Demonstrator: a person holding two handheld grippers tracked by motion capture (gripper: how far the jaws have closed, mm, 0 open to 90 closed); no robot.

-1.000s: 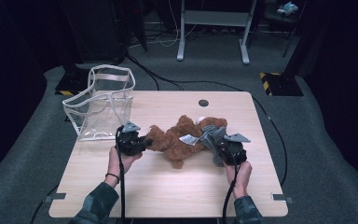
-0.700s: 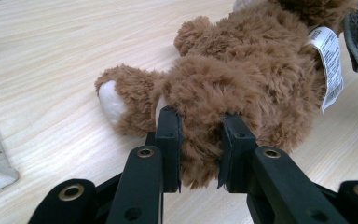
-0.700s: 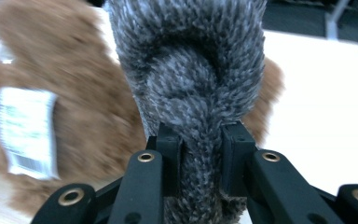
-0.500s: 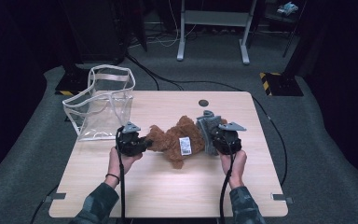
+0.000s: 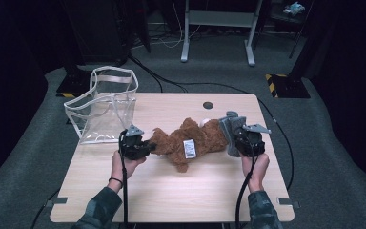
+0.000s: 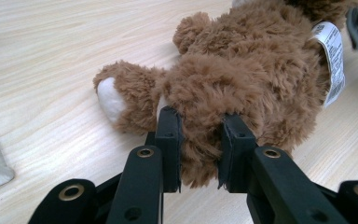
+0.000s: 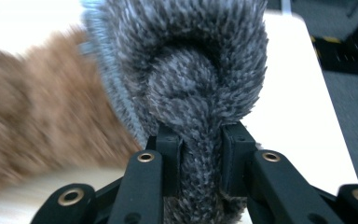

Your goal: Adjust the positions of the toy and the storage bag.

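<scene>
High view: at the far left corner of the table (image 5: 171, 200) stands a clear bag (image 5: 106, 107) with its mouth open upward, probably so that the toy can go in from above. To its right, the left gripper (image 5: 145, 149) is clamped on one brown leg of the teddy bear (image 5: 186, 140). In the left gripper view the two pads press deep into the fur just beside a foot with a white sole (image 6: 109, 98), so the grip looks firm. The bear is stretched across the middle of the table between both hands, with its white tag (image 5: 188, 148) facing up. At the right end, the right gripper (image 5: 236, 140) is closed on a grey fuzzy piece (image 7: 191, 84); held at both ends, the bear can be carried level. Whether this grey piece is a hat or a part of the bear, I cannot tell. The bear's face is hidden, and the brown fur in the right gripper view is blurred.
</scene>
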